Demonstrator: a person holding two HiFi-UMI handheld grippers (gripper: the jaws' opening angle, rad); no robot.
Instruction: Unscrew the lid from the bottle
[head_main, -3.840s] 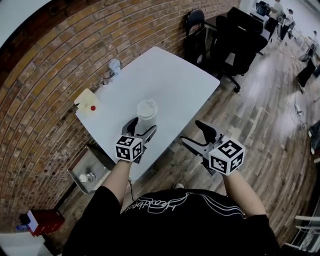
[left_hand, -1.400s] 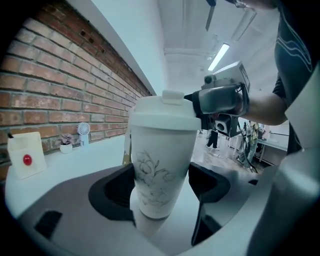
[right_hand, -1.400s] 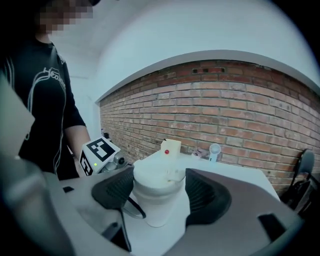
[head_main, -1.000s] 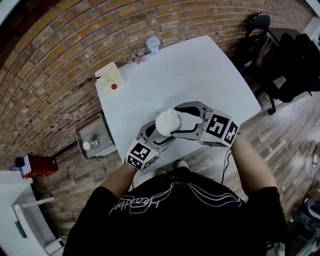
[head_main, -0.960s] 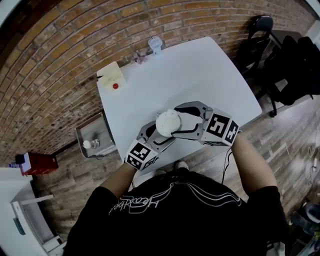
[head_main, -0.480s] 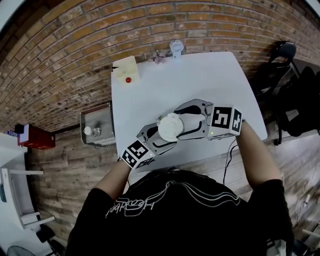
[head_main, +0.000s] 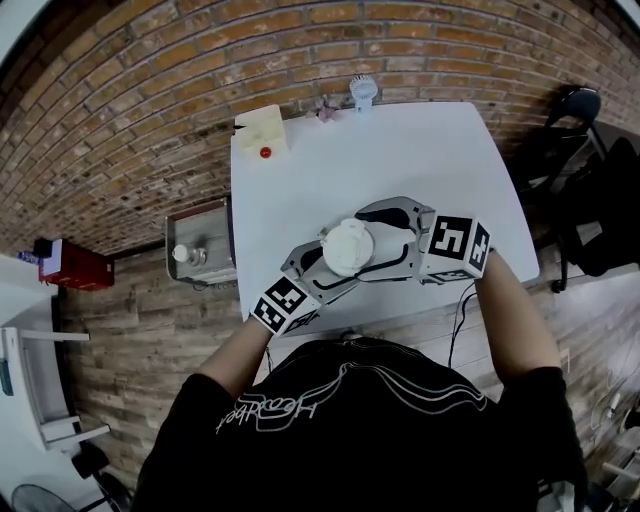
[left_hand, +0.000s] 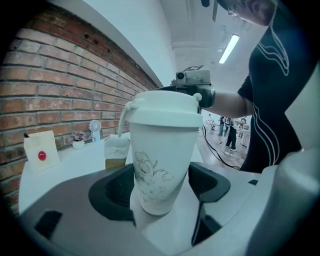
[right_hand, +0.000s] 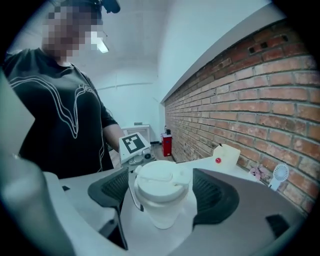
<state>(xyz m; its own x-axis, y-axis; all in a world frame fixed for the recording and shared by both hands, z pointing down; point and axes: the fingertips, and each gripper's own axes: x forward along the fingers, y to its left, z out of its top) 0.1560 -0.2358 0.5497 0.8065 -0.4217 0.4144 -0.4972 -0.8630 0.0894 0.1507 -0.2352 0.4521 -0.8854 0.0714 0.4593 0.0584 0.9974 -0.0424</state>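
Holds bottle upright on table, close to the near edge, with left gripper clamped low on the body, pads pressed to either side just above the base. Reaches in from the opposite side with right gripper, jaws level with lid, one on each side of it, lid still on bottle. Has just been spreading those right jaws: wide now, pads standing just off the lid's rim rather than pressing it, so grips nothing on that side. From the head view, brings both grippers together at bottle, left from the lower left, right from the right, with the round white lid showing between them. Nearly four seconds ago had right gripper hanging off the table's edge, well apart from bottle, jaws wide around nothing; now has it around lid. Had left gripper at the bottle's foot then too, and has it there alike now. Half a second ago had both grippers and bottle placed as now, only with a narrower right gap. Leaves a small fan and a cream box with a red dot by the brick wall, well apart from bottle
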